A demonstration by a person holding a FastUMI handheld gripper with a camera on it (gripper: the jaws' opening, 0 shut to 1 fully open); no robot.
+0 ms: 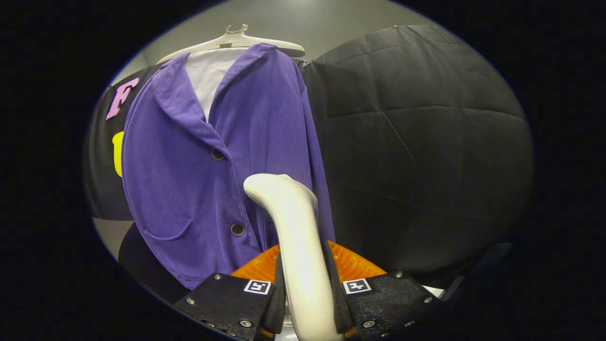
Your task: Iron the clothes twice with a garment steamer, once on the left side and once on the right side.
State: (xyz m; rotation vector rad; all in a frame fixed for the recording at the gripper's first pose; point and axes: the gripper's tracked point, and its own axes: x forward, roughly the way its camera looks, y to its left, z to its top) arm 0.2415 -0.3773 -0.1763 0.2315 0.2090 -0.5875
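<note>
Gripper view: gripper (305,293) fingers clamp the white garment steamer (296,237) handle; its head sits against the purple cardigan (213,180), hung on a white hanger (234,40).

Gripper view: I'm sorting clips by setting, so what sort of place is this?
Likely a cloth-walled recording booth set up for garment steaming: a purple ribbed cardigan on a white hanger, black cloth wall, and the gripper shut on a white steamer handle.

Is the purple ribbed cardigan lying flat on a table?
No: the purple ribbed cardigan hangs on a white hanger, beyond the white steamer handle clamped in the hand-held gripper.
</note>
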